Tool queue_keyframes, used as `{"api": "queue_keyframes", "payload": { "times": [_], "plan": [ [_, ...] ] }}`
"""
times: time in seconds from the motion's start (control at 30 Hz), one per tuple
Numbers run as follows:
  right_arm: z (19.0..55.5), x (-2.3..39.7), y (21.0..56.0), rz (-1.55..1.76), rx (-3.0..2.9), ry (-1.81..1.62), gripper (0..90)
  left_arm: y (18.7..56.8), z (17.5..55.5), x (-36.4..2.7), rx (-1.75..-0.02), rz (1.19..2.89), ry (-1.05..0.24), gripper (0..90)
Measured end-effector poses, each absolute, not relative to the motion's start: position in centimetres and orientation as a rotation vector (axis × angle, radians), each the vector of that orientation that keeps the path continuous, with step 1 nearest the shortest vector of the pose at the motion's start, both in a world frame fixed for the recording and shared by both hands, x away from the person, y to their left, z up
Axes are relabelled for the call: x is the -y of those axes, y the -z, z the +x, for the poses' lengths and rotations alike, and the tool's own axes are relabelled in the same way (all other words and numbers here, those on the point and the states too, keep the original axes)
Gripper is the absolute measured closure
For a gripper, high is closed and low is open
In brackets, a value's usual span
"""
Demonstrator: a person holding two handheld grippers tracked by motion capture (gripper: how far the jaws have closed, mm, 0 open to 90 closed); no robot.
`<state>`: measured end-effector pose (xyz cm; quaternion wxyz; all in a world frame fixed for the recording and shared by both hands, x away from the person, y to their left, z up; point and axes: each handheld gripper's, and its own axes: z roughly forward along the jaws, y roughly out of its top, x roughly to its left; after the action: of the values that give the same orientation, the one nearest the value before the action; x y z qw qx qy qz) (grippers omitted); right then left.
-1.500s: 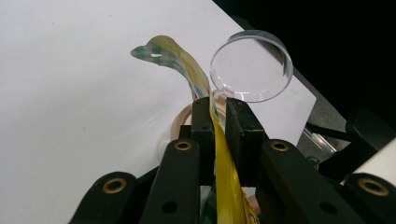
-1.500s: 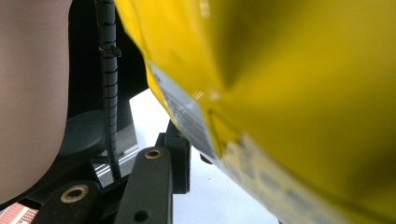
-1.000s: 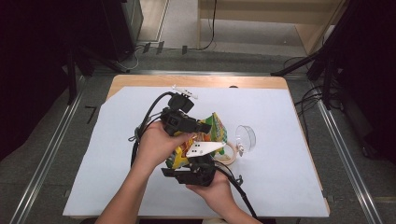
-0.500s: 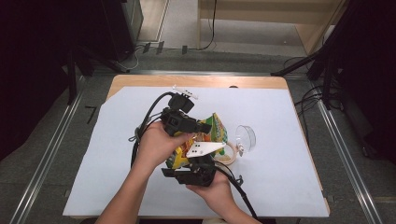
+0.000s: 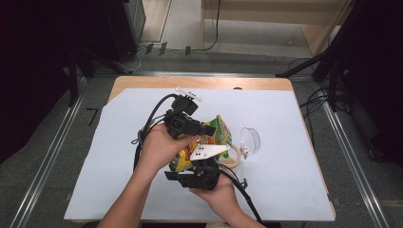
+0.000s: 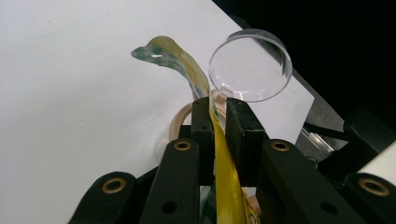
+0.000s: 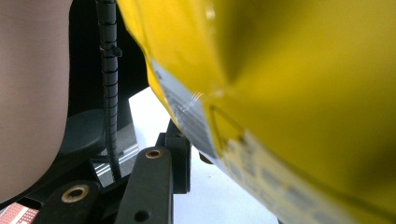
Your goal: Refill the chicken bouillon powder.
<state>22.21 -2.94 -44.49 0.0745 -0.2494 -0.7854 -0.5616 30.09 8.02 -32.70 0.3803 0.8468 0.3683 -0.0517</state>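
Your left gripper [image 6: 218, 122] is clamped on the yellow snack bag [image 5: 217, 134]: jaws closed tight w/ the thin edge running straight up between them, long axis in line w/ the jaws. Bag's held up off the white sheet [image 5: 294, 142], between your two hands, center of the table. Your right gripper [image 5: 197, 171] sits just below, bag pressed across its camera; one jaw visible, the other hidden, so can't tell if it's gripping. Clear cup [image 6: 250, 65] and a beige ring [image 5: 232, 160] lie just beyond. Right gripper's nearest the lower edge, so I'd guess that's your pull point.
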Motion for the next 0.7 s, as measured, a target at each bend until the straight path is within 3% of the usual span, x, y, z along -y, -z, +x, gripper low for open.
{"api": "queue_keyframes", "payload": {
  "times": [0.7],
  "plan": [
    [21.9, 2.9, 43.74, -0.748, 2.33, 1.664, 68.6, 32.68, 30.46, -8.46, -0.952, 2.142, 0.166, 80.8]
  ]
}}
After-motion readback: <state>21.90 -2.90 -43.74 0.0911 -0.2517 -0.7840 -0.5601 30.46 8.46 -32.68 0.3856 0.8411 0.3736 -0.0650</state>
